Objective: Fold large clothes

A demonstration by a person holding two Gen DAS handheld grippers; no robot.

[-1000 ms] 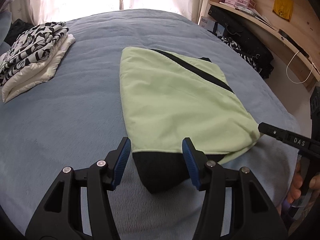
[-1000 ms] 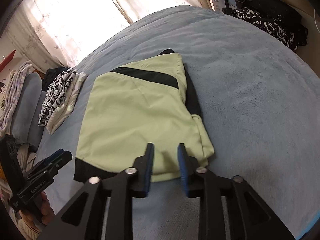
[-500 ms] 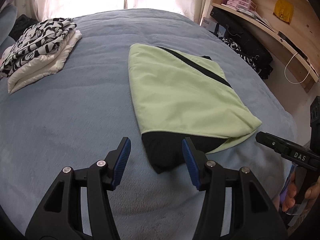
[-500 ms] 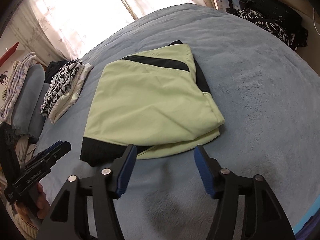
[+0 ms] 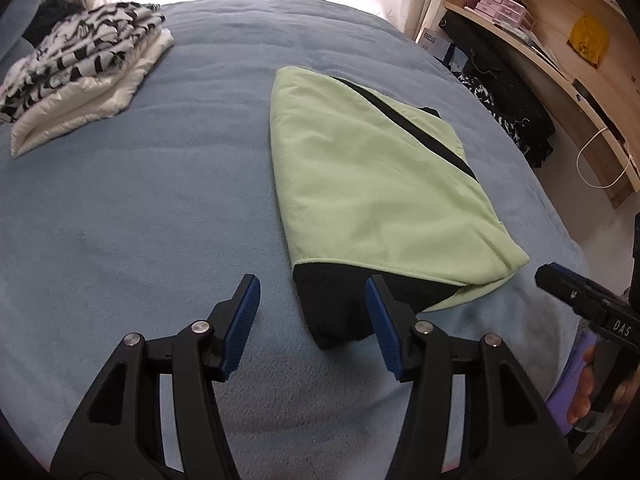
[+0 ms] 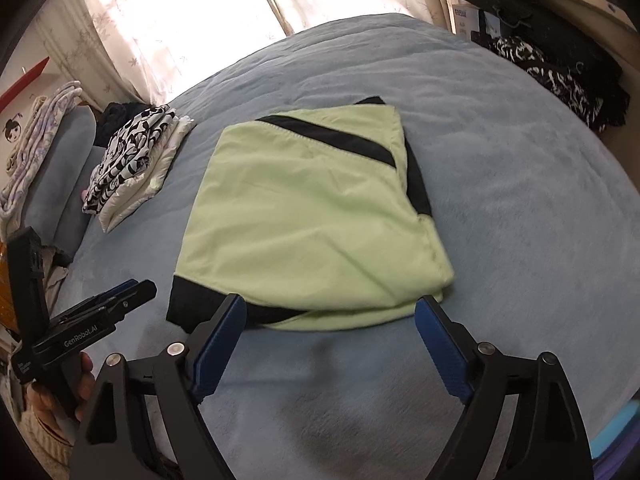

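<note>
Both tools released, folded jacket on the bed just ahead.

I see the green jacket (image 5: 380,184) with black trim lying folded flat on the blue bed (image 5: 140,220), long axis running away from me toward the window. My left tool (image 5: 308,312) is spread wide, holding nothing, with the black hem corner right between its tips. My right tool (image 6: 332,332) is also wide apart and holds nothing, hovering just short of the near green edge. Left is nearer the fabric. The folded clothes pile (image 5: 80,76) sits well apart, far left. Fold looks about done, I'd say.
</note>
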